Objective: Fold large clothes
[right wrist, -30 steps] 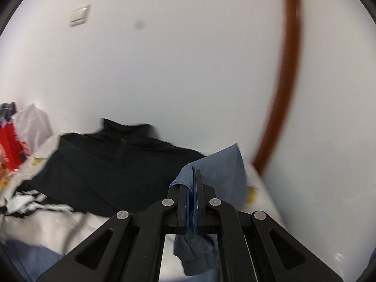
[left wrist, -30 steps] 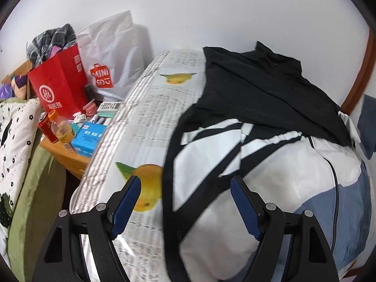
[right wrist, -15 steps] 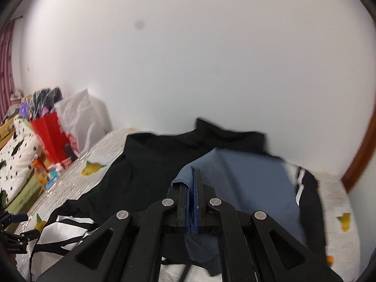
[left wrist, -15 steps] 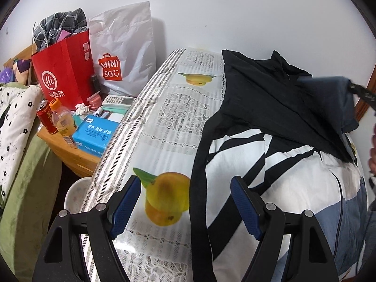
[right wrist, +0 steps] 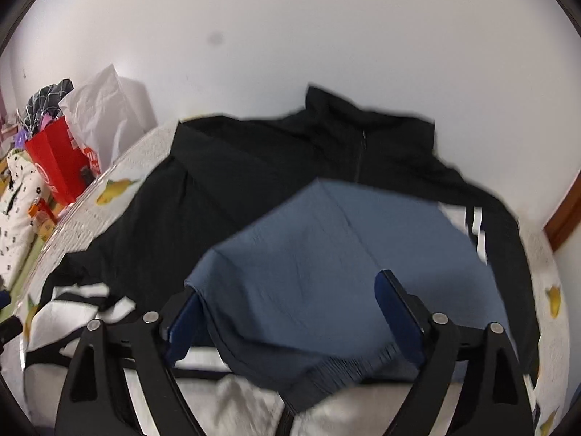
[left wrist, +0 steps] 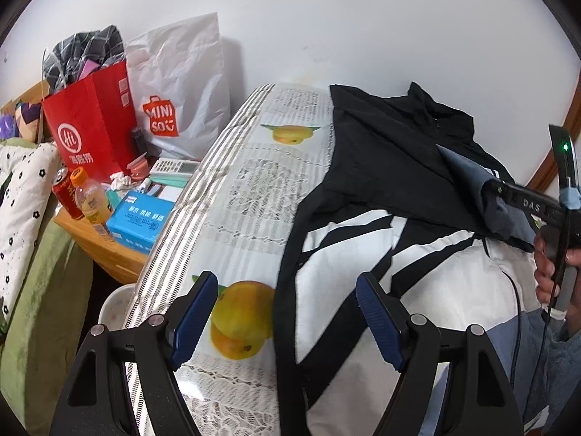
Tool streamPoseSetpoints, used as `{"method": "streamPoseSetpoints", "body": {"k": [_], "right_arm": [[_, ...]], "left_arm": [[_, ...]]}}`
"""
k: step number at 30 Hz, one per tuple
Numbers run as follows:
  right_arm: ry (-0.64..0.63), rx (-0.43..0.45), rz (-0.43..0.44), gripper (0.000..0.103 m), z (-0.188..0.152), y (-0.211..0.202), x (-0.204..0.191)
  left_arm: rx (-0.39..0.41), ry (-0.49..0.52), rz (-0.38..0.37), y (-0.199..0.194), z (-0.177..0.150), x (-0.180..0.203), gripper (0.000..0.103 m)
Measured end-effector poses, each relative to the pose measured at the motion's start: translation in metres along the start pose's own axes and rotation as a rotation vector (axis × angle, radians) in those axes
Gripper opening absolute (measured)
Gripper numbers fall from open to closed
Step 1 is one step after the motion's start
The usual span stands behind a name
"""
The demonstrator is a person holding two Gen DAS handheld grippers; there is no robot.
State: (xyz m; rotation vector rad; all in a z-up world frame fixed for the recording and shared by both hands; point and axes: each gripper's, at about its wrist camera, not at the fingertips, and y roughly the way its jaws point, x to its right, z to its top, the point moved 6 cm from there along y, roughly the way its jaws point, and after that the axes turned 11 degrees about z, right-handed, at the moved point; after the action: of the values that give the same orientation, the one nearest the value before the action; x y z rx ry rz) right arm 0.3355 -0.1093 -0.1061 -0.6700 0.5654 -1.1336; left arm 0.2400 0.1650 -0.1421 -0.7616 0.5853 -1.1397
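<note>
A black, white and blue jacket [left wrist: 381, 167] lies spread on the lemon-print table cover [left wrist: 247, 189], collar toward the wall. Its blue sleeve [right wrist: 326, 254] is folded across the black chest [right wrist: 254, 167]. My right gripper [right wrist: 290, 312] is opening, and the sleeve's dark cuff lies loose between the wide jaws with no pad pressing it. The left wrist view shows that right gripper [left wrist: 490, 187] over the sleeve [left wrist: 468, 170], held by a person's hand [left wrist: 548, 265]. My left gripper [left wrist: 287, 312] hovers open above the jacket's left edge, holding nothing.
Left of the table, a wooden side table carries a red paper bag [left wrist: 90, 123], a white shopping bag [left wrist: 178, 91], a blue tissue box [left wrist: 139, 223], a bottle [left wrist: 92, 200] and a can. The wall runs close behind the jacket's collar.
My right gripper swung left and down, carrying the blue sleeve over the black chest, then its jaws spread apart and let the sleeve go. The left gripper stayed nearly still and open.
</note>
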Motion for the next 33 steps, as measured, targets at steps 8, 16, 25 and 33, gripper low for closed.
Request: {"method": "streamPoseSetpoints", "body": {"k": [8, 16, 25, 33], "right_arm": [[0.096, 0.09, 0.031, 0.089, -0.029, -0.075, 0.016], [0.136, 0.13, -0.026, 0.089, -0.059, -0.151, 0.063], [0.231, 0.146, -0.113, 0.072, -0.1, -0.206, 0.14], [0.266, 0.137, -0.174, 0.055, -0.128, -0.222, 0.205]], "left_arm": [[0.035, 0.042, -0.001, -0.02, 0.009, 0.026, 0.077], [0.098, 0.129, -0.047, -0.048, 0.023, 0.086, 0.077], [0.089, 0.245, -0.151, -0.059, 0.034, 0.176, 0.077], [0.082, 0.346, -0.224, -0.046, 0.043, 0.264, 0.077]]}}
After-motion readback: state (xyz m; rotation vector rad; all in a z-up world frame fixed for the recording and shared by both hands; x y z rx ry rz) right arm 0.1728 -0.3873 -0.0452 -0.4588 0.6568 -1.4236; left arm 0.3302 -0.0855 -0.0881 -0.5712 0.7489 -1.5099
